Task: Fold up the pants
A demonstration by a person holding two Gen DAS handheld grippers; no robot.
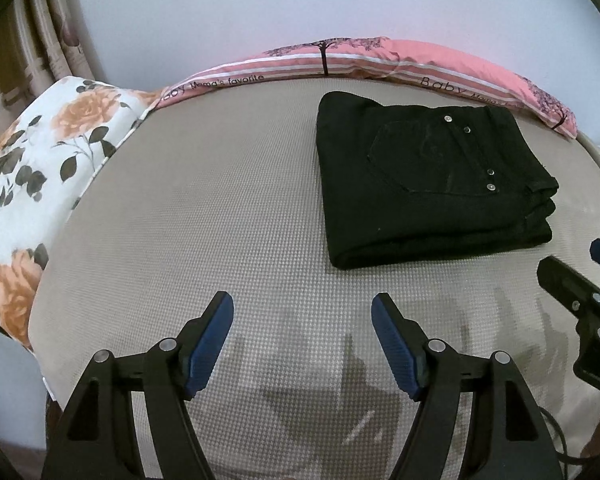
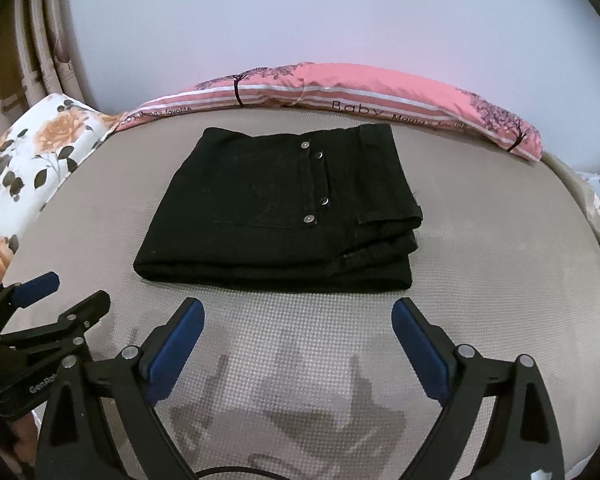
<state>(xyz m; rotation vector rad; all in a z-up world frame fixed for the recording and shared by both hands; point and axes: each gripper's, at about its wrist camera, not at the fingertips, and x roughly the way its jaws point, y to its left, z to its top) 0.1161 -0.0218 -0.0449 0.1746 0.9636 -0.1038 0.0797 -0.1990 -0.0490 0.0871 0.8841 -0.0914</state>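
Black pants (image 1: 432, 184) lie folded into a compact stack on the beige mattress (image 1: 220, 220), back pocket with metal rivets on top. They also show in the right wrist view (image 2: 284, 208), straight ahead of the right gripper. My left gripper (image 1: 302, 304) is open and empty, held above the mattress to the near left of the pants. My right gripper (image 2: 298, 308) is open and empty, just short of the stack's near edge. Each gripper shows at the edge of the other's view: the right one (image 1: 580, 272), the left one (image 2: 68, 296).
A pink striped pillow (image 1: 380, 60) lies along the far edge of the mattress against the pale wall. A white floral pillow (image 1: 40, 168) lies at the left edge. Curtains (image 1: 28, 40) hang at the far left. A cable (image 2: 228, 474) runs under the right gripper.
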